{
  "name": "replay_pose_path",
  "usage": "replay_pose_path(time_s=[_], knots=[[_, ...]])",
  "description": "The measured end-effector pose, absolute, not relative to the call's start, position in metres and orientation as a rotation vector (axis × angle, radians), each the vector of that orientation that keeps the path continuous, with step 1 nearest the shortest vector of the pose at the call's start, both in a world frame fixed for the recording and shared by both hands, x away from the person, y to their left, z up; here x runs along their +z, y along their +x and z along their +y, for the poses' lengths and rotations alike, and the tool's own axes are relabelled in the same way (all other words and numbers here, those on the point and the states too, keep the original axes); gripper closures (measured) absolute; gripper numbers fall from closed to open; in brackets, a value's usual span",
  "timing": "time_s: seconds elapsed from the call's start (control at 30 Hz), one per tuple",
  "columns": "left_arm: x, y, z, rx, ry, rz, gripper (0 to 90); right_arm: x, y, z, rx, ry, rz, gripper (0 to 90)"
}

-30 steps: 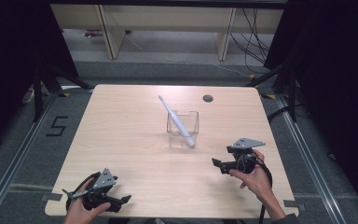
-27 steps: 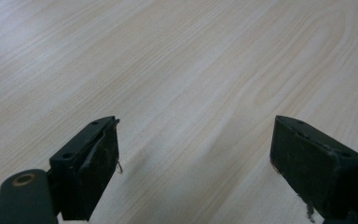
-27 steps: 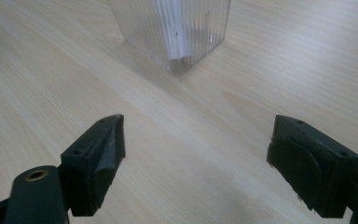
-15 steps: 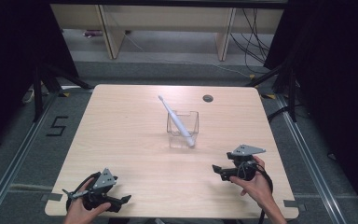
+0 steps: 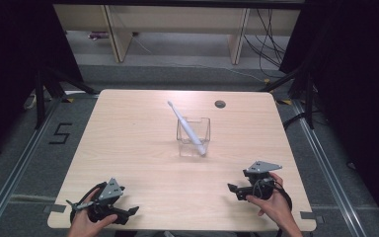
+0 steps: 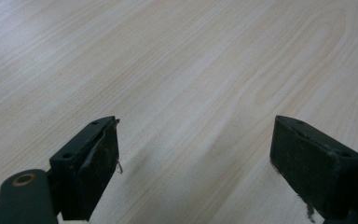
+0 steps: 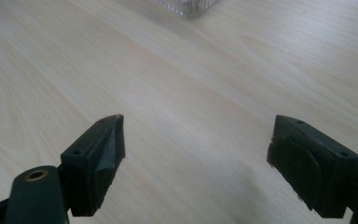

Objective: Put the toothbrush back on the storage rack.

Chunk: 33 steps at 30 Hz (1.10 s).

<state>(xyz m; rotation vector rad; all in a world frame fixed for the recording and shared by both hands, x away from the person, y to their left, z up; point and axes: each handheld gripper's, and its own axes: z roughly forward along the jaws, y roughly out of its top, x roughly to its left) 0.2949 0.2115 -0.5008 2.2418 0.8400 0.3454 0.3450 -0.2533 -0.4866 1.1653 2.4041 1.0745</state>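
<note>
From my seat the white toothbrush (image 5: 186, 127) is the thing in play: it leans tilted in a clear square container (image 5: 194, 137) near the middle of the wooden table (image 5: 128, 128), its head sticking out past the rim toward 11 o'clock and its butt end down at the container's near wall, toward 5 o'clock. In the right gripper view I catch just a corner of that container (image 7: 189, 7) at the 12 o'clock edge.

My right gripper (image 5: 237, 190) sits low over the table at about 5 o'clock from the container, well apart from it, held in a hand (image 5: 271, 205) near the front edge. Its jaws stand spread wide with bare wood between them and nothing in them; the right gripper view shows that plainly.

My left gripper (image 5: 128, 213) is at roughly 7 o'clock from the container, farther off, close to the table's front left corner, in the other hand (image 5: 86, 224). Its jaws are likewise wide apart over bare wood grain, holding nothing.

Out at 1 o'clock from the container, a small dark round cable hole (image 5: 220, 104) sits in the tabletop near the far edge. On the floor to the left, at 9 o'clock, I read a marked 5 (image 5: 60, 134).
</note>
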Motion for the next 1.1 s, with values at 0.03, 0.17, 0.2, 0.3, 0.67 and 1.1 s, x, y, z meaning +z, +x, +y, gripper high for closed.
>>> replay_pose_path(time_s=[0.03, 0.17, 0.2, 0.3, 0.67, 1.1], knots=[[-0.501, 0.295, 0.211, 0.349, 2.23, 0.848, 15.1, -0.488, 0.344, -0.254, 1.068, 1.164, 2.415, 18.9], [-0.501, 0.295, 0.211, 0.354, 2.238, 0.844, 15.1, -0.489, 0.338, -0.257, 1.052, 1.164, 2.426, 19.0], [-0.501, 0.295, 0.212, 0.355, 2.241, 0.842, 15.1, -0.489, 0.336, -0.258, 1.046, 1.164, 2.427, 19.0], [-0.501, 0.295, 0.211, 0.346, 2.234, 0.848, 15.1, -0.49, 0.332, -0.261, 1.038, 1.17, 2.44, 19.1], [-0.501, 0.295, 0.211, 0.354, 2.239, 0.843, 15.1, -0.494, 0.322, -0.272, 1.02, 1.184, 2.44, 19.1], [-0.5, 0.295, 0.211, 0.349, 2.244, 0.84, 15.1, -0.495, 0.322, -0.273, 0.994, 1.136, 2.43, 18.8]])
